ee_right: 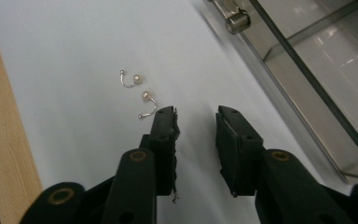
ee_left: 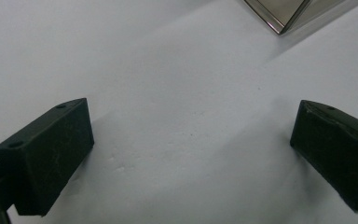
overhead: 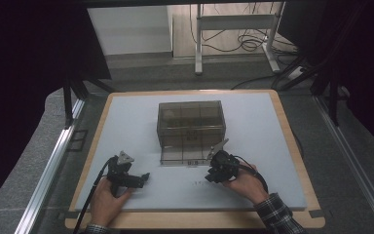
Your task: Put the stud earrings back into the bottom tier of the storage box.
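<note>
Pearl earrings (ee_right: 140,93) lie just beside the right gripper (ee_right: 196,116), its jaws parted and empty; left gripper (ee_left: 191,140) gapes wide near the smoky acrylic box (overhead: 191,124).

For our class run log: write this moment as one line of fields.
left gripper: open, empty | right gripper: open, empty, beside two pearl earrings | clear box: on white mat
</note>
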